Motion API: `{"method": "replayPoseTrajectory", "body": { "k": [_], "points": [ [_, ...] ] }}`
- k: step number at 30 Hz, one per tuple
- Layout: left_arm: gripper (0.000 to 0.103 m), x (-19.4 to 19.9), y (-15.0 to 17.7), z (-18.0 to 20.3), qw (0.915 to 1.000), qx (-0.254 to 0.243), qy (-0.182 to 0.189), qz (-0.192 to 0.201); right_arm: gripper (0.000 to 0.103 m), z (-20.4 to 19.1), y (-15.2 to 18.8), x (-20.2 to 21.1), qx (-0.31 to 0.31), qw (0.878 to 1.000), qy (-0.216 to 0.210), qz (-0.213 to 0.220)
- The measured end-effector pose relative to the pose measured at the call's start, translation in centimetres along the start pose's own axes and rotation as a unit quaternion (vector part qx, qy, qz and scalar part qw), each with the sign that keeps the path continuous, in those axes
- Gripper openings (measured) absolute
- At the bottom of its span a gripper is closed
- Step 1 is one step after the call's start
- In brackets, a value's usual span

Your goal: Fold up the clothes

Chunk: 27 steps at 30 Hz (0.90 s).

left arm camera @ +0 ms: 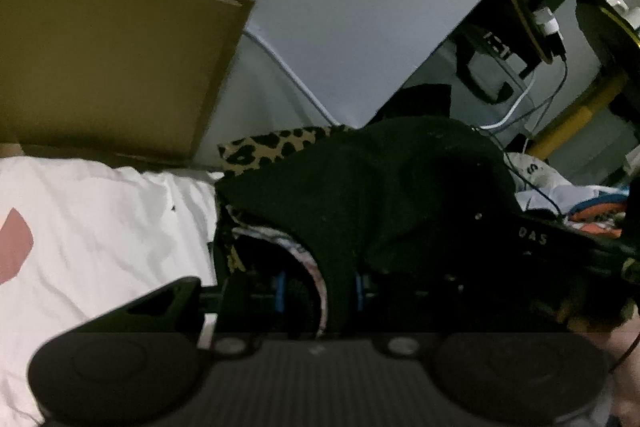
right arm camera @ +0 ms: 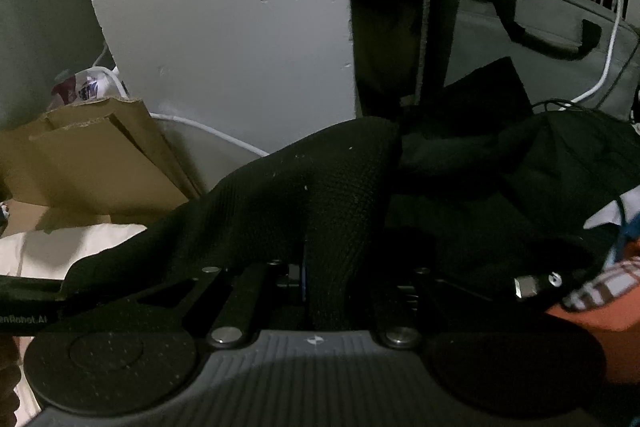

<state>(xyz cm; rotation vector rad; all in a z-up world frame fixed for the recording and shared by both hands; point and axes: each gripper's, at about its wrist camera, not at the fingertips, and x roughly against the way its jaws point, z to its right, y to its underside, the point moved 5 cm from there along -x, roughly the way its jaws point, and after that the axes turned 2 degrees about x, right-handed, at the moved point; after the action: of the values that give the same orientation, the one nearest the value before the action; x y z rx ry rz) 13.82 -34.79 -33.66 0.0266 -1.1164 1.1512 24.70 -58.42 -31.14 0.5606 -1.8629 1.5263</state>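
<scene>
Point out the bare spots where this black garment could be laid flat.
Free: the white sheet, bordered by the cardboard box and the leopard-print cloth. Crowded: the clothes pile and cables on the other side.

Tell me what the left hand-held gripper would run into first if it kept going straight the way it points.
Most likely the black knit garment already bunched between the left hand-held gripper fingers, heaped just ahead. Beyond it lies leopard-print fabric, then the pale wall; depth is hard to judge.
</scene>
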Motion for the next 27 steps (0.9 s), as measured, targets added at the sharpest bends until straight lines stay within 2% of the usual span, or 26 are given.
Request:
{"method": "replayPoseTrajectory", "body": {
  "k": [4, 6, 7, 8, 9, 12, 17, 19, 23, 25, 27],
  "points": [
    [0.032, -0.6, 0.0, -0.8, 1.0, 0.009, -0.004, 0.0, 0.011, 0.4, -0.2, -1.2, -0.007, 1.0, -0.002, -0.005],
    [0.032, -1.2, 0.0, -1.2, 0.9998, 0.015, -0.009, -0.005, 0.027, 1.0, -0.4, -2.1, -0.024, 1.0, -0.003, -0.014],
    [0.032, -1.5, 0.0, -1.3, 0.9998, 0.017, -0.01, -0.007, 0.031, 1.3, -0.5, -2.5, -0.036, 0.999, -0.005, -0.02],
    [0.032, -1.7, 0.0, -1.5, 0.9997, 0.018, -0.011, -0.009, 0.041, 1.7, -0.7, -2.9, -0.052, 0.998, -0.011, -0.027],
    [0.032, -1.9, 0.0, -1.6, 0.9997, 0.018, -0.012, -0.01, 0.044, 2.1, -0.8, -3.3, -0.068, 0.997, -0.02, -0.034],
    [0.032, -2.3, 0.0, -1.8, 0.9997, 0.017, -0.014, -0.013, 0.045, 3.0, -1.3, -4.1, -0.102, 0.994, -0.015, -0.047],
    [0.032, -2.5, -0.1, -1.8, 0.9998, 0.012, -0.015, -0.011, 0.045, 3.6, -1.8, -5.7, -0.101, 0.993, 0.011, -0.054],
    [0.032, -2.3, -0.1, -1.5, 0.9998, 0.003, -0.016, -0.008, 0.045, 4.1, -1.8, -6.3, -0.12, 0.991, 0.018, -0.059],
    [0.032, -1.8, 0.3, -0.2, 0.9972, -0.067, -0.031, 0.01, 0.044, 4.6, -2.0, -6.7, -0.122, 0.991, 0.031, -0.047],
    [0.032, -1.7, 0.5, 0.6, 0.993, -0.11, -0.04, 0.017, 0.044, 4.6, -2.0, -6.8, -0.098, 0.992, 0.06, -0.043],
    [0.032, -2.1, 0.6, 1.0, 0.9904, -0.129, -0.046, 0.018, 0.044, 4.5, -2.2, -6.7, -0.068, 0.993, 0.095, -0.036]
  ]
}}
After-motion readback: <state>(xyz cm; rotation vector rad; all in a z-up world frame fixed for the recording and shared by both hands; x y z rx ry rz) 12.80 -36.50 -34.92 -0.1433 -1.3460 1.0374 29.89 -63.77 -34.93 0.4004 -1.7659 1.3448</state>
